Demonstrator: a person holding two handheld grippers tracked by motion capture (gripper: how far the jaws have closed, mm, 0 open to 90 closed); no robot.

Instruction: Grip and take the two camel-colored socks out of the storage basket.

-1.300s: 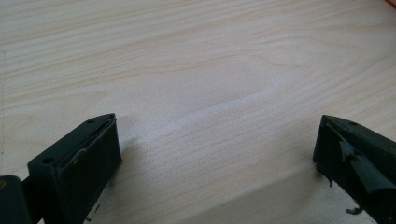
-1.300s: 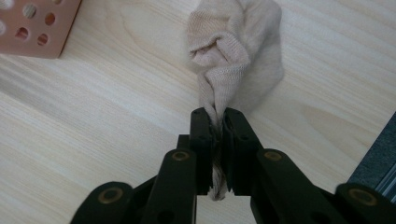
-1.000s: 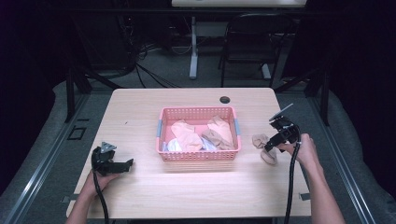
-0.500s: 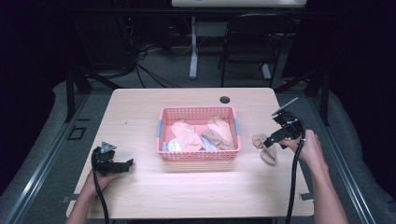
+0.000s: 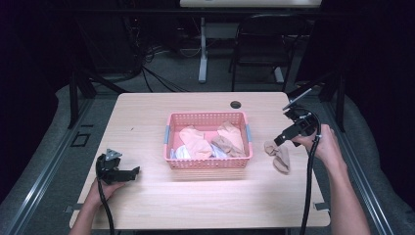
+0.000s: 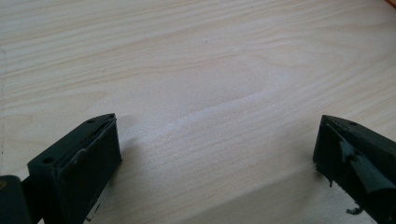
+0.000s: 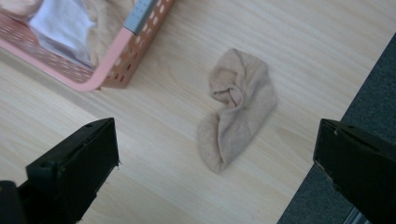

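Note:
A beige sock [image 5: 279, 155] [image 7: 238, 107] lies crumpled on the wooden table [image 5: 142, 122], just right of a pink basket [image 5: 208, 116] [image 7: 107, 70] that holds more socks and a white cloth. My right gripper [image 5: 279, 140] [image 7: 217, 158] hovers above the sock. Its jaws have just been opening and stand wide, with nothing between them. My left gripper [image 5: 133, 172] [image 6: 217, 158] rests low over bare wood at the front left, jaws wide apart and empty.
A dark round hole [image 5: 235, 104] sits near the table's far edge. The table's right edge and grey floor [image 7: 369, 88] are close beside the sock. A black chair [image 5: 274, 44] stands beyond the table.
My right gripper has risen off the sock, which now lies free on the table. The left gripper has stayed put.

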